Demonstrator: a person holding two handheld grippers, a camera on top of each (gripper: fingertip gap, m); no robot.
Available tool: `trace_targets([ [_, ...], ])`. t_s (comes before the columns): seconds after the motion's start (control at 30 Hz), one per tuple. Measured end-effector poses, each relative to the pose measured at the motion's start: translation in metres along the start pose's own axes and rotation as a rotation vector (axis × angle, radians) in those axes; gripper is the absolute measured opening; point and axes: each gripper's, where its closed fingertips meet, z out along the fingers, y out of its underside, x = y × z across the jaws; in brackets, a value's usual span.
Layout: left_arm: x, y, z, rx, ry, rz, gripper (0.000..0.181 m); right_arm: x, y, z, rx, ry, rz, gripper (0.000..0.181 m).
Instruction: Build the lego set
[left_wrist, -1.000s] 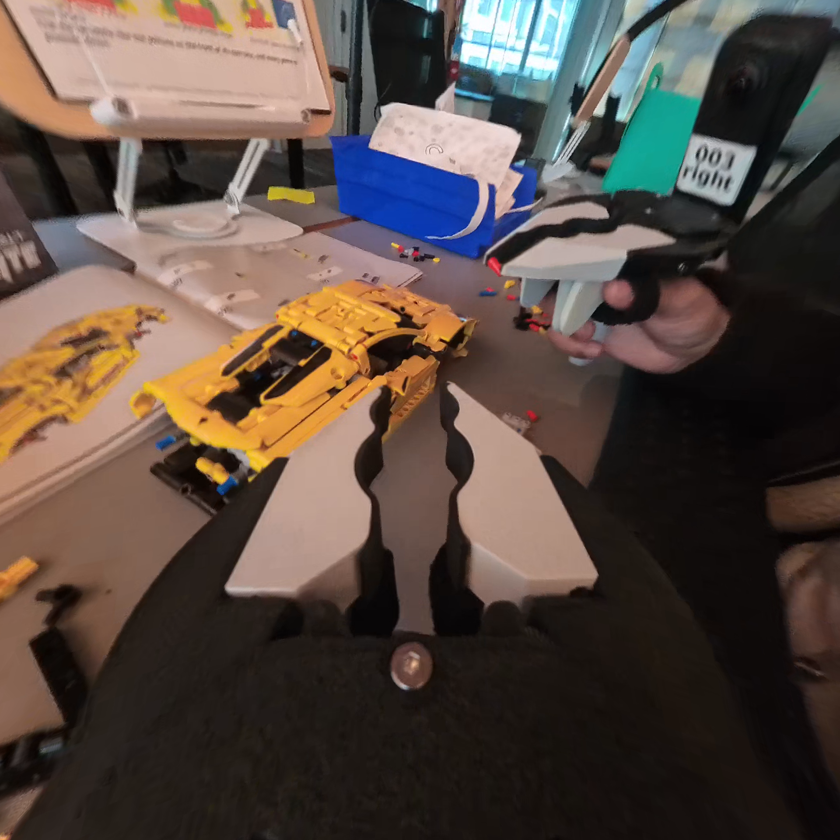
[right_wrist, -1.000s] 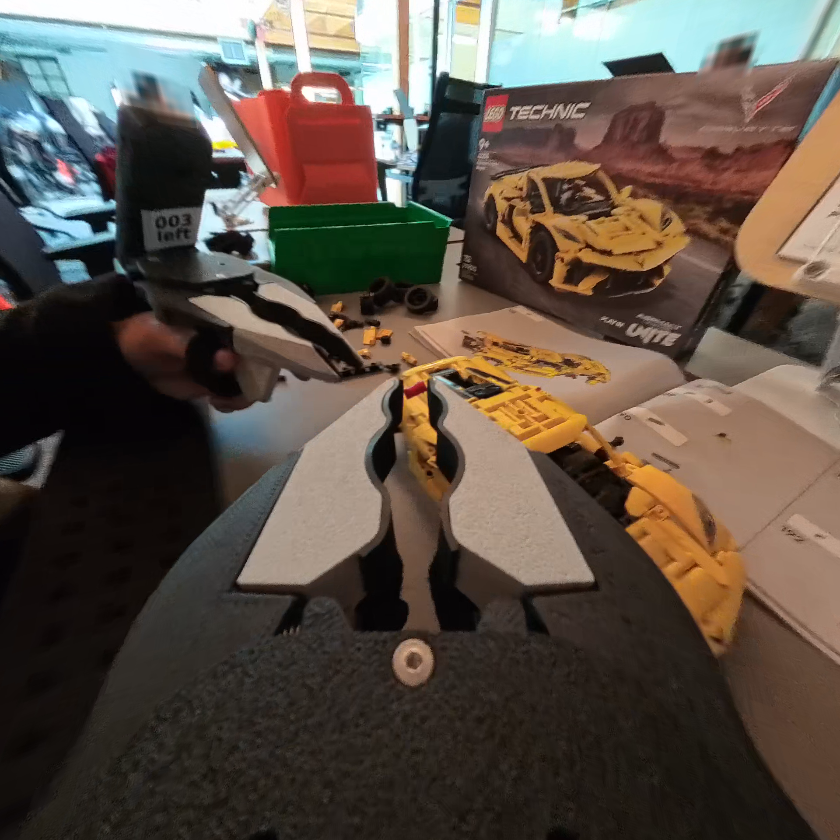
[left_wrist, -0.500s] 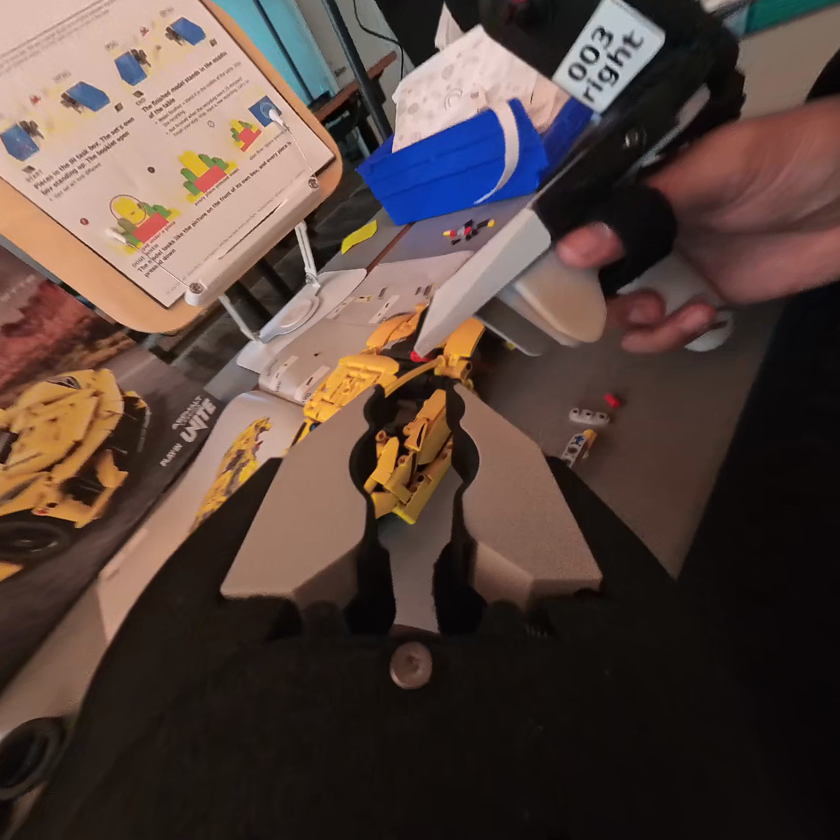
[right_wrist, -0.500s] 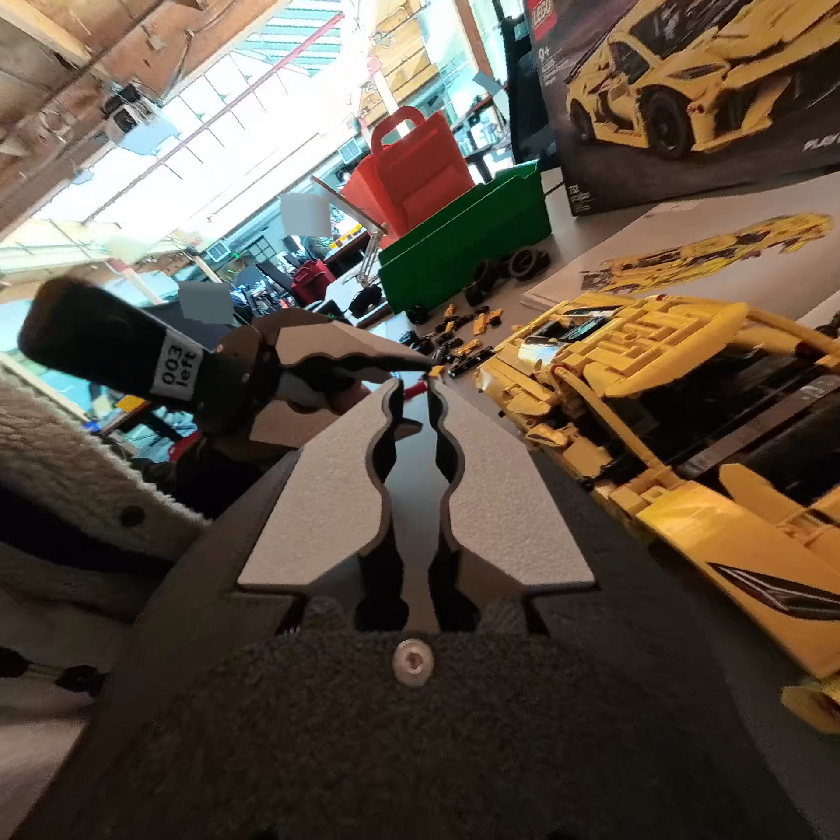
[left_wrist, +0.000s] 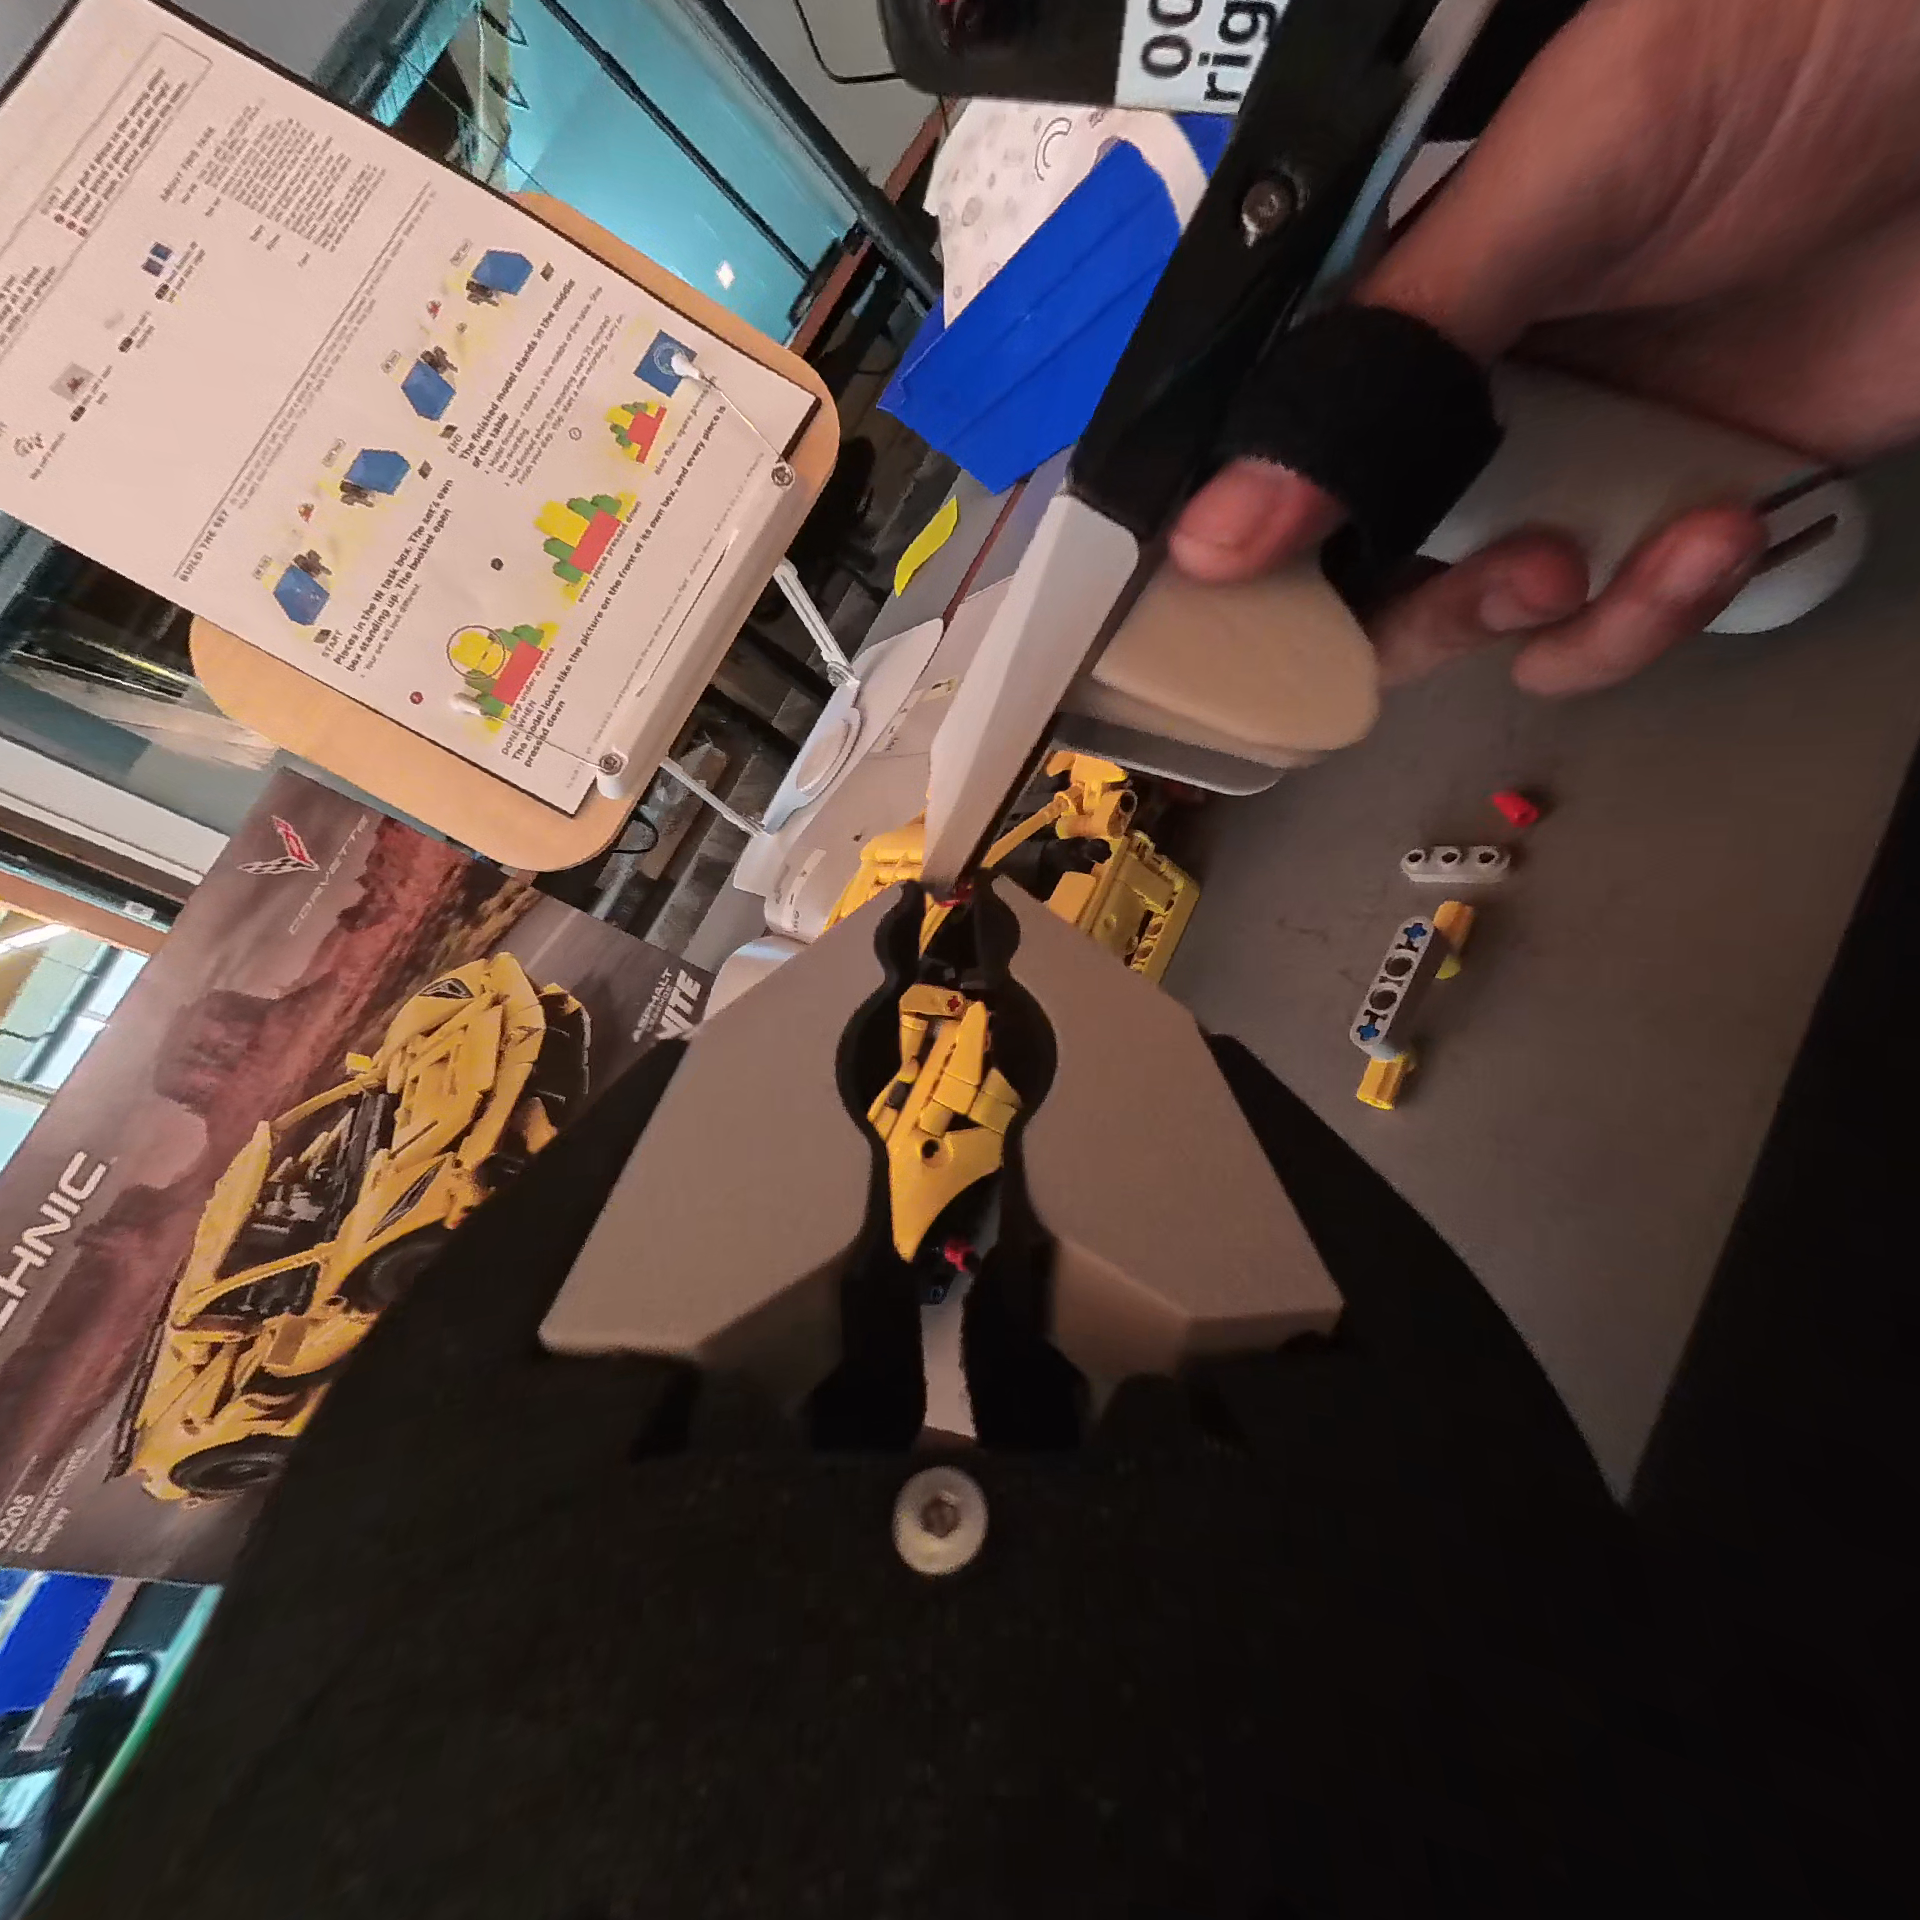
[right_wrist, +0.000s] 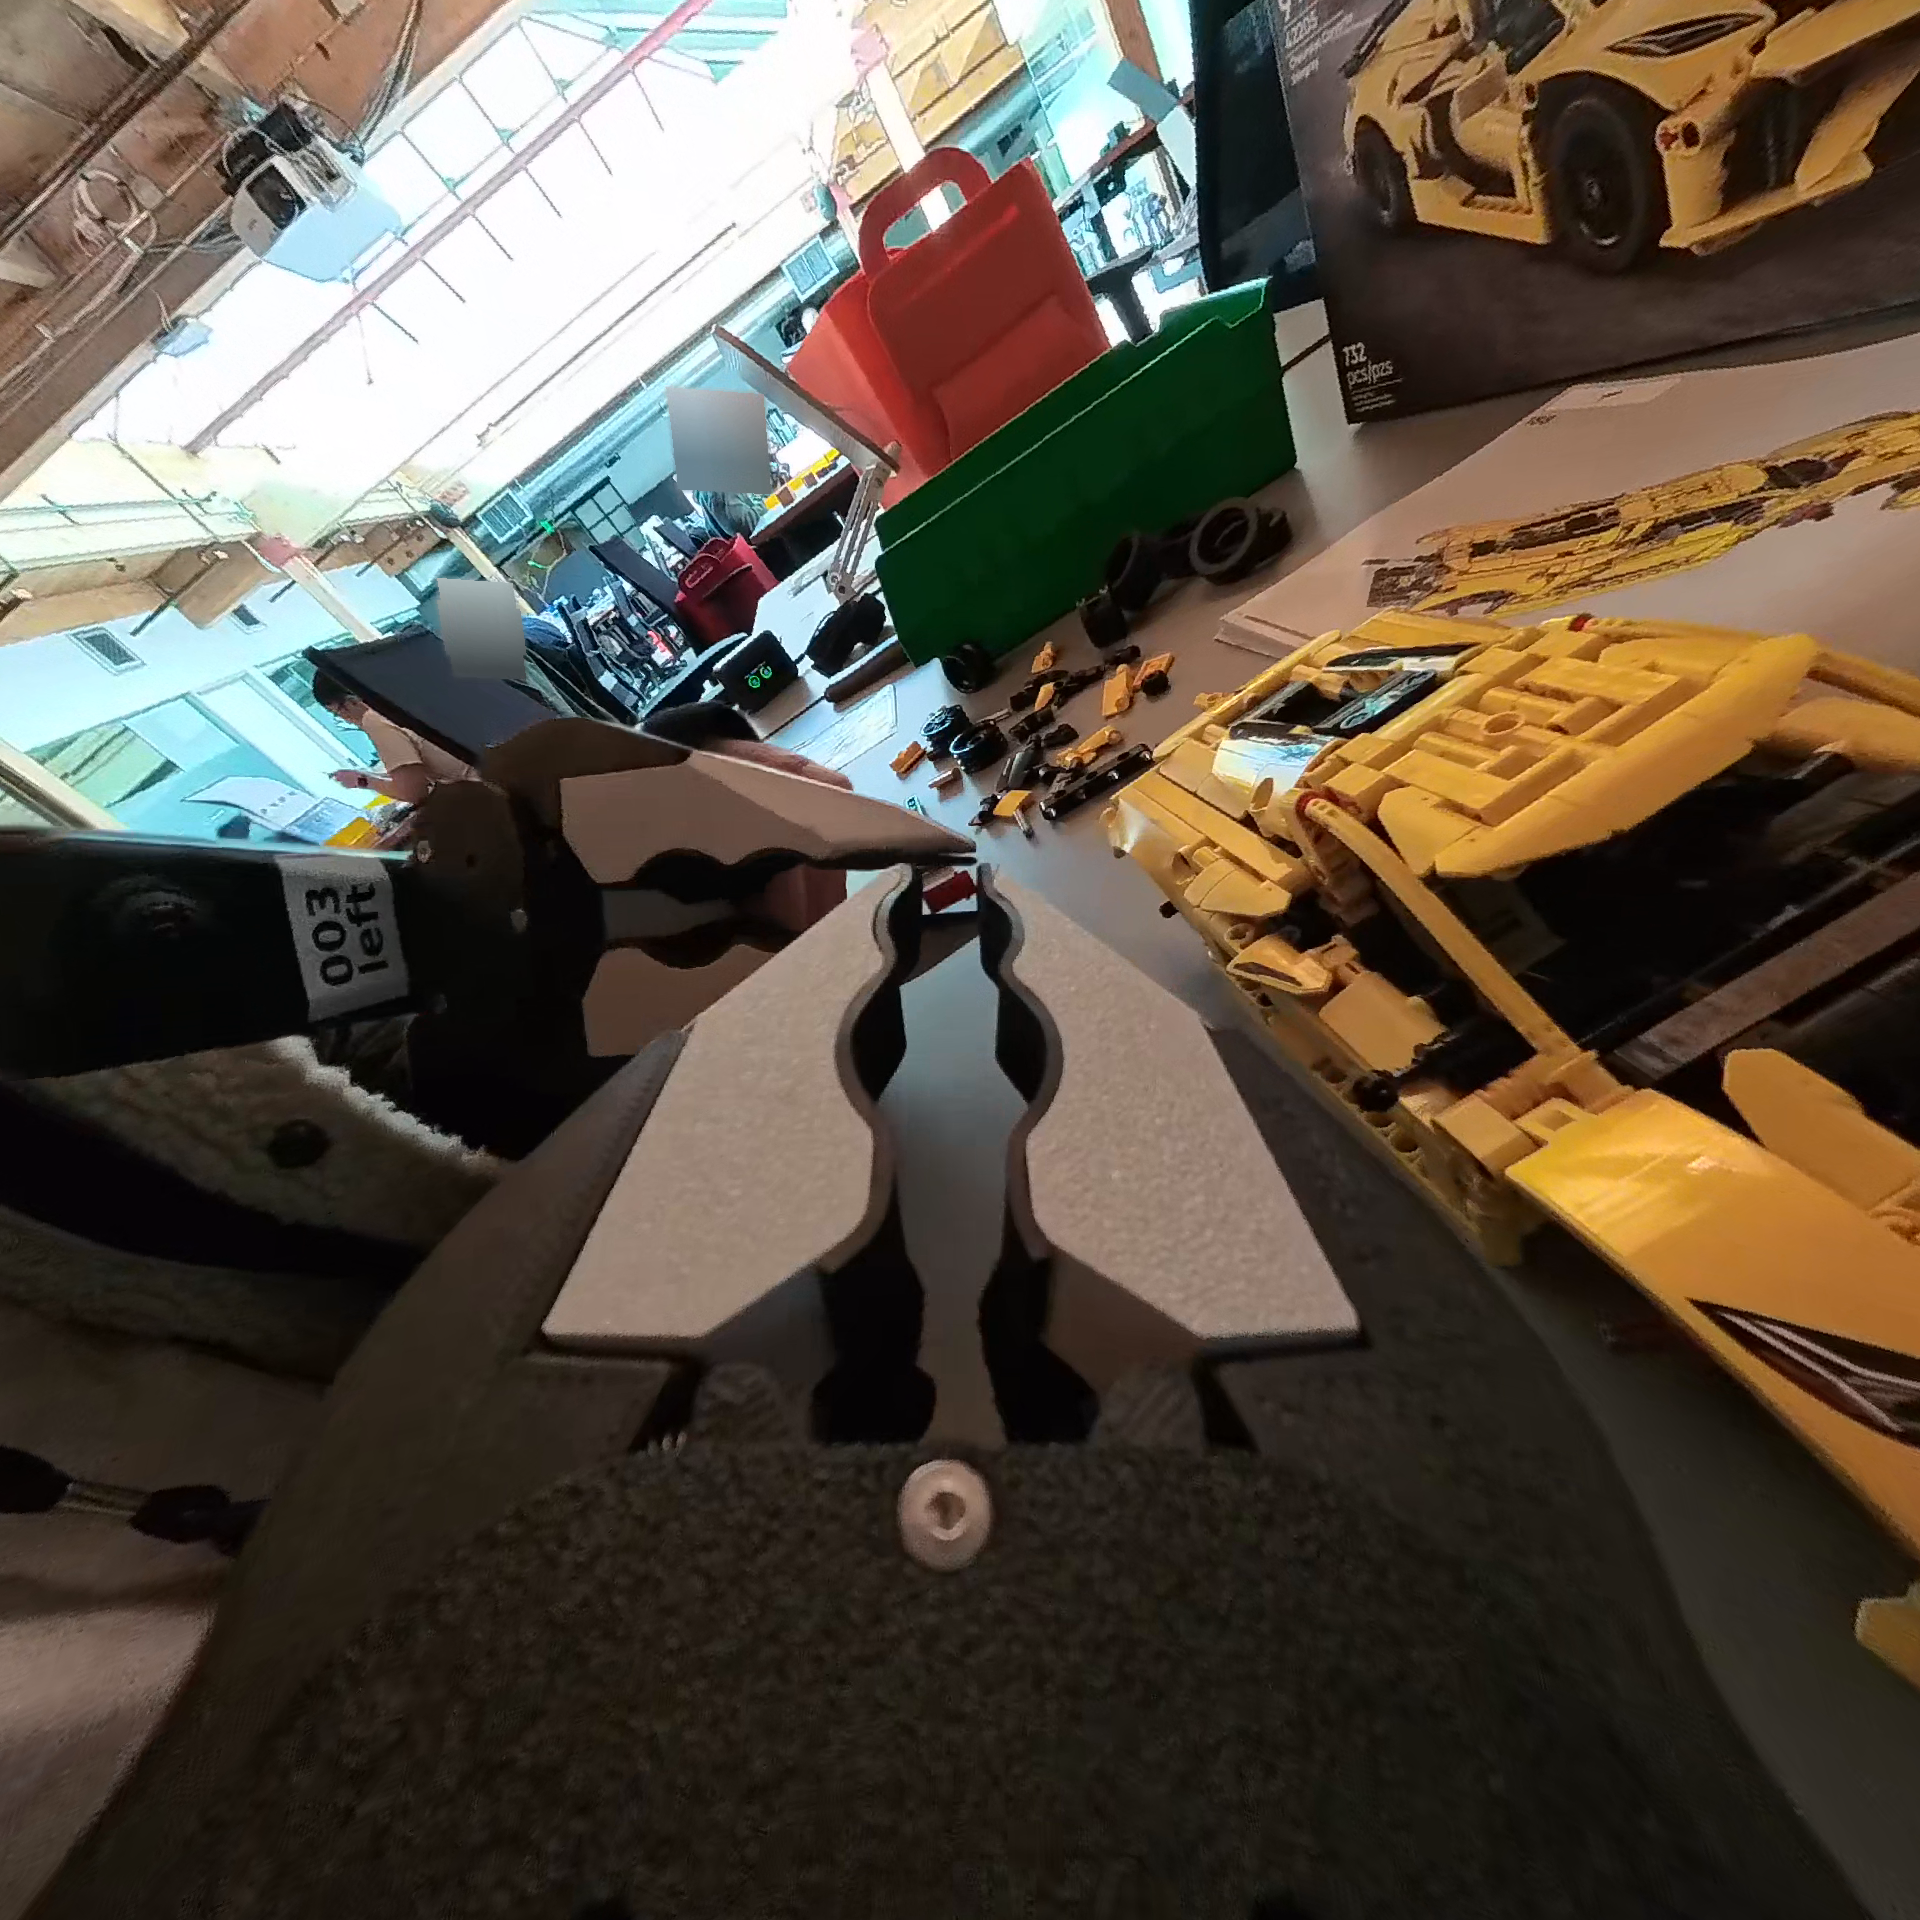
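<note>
Two grippers tip-to-tip above the table. Right gripper pinches a small red piece at its fingertips, jaws nearly closed on it. Left gripper: tips close together at the same red piece, can't tell whether it grips. Left gripper's tips come in from 9 o'clock in the right wrist view. Yellow lego car sits on the grey table at 3 o'clock. Loose parts at 12 o'clock, beside the green bin. Grey beam at 2 o'clock in the left wrist view.
</note>
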Motion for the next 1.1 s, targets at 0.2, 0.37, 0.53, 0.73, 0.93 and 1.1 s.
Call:
trace_targets([
  [0.2,-0.003,-0.006,-0.004,0.031,-0.019,0.014,0.005,-0.006,-0.004,-0.002,0.022,-0.048,0.03,0.009],
  [0.37,-0.005,-0.018,-0.011,0.127,0.019,-0.061,0.005,-0.02,-0.01,-0.009,0.064,-0.256,0.276,0.016],
  [0.53,-0.006,-0.046,-0.032,0.354,0.178,-0.277,0.005,-0.039,-0.009,-0.024,-0.026,-0.569,0.602,0.019],
  [0.73,0.004,-0.054,-0.039,0.428,0.248,-0.25,0.005,-0.054,-0.007,-0.031,-0.085,-0.683,0.637,0.013],
  [0.93,0.01,-0.052,-0.037,0.42,0.263,-0.22,0.005,-0.058,-0.001,-0.032,-0.122,-0.697,0.641,0.012],
  [1.1,0.012,-0.052,-0.037,0.417,0.268,-0.208,0.005,-0.058,0.003,-0.03,-0.142,-0.688,0.644,0.005],
])
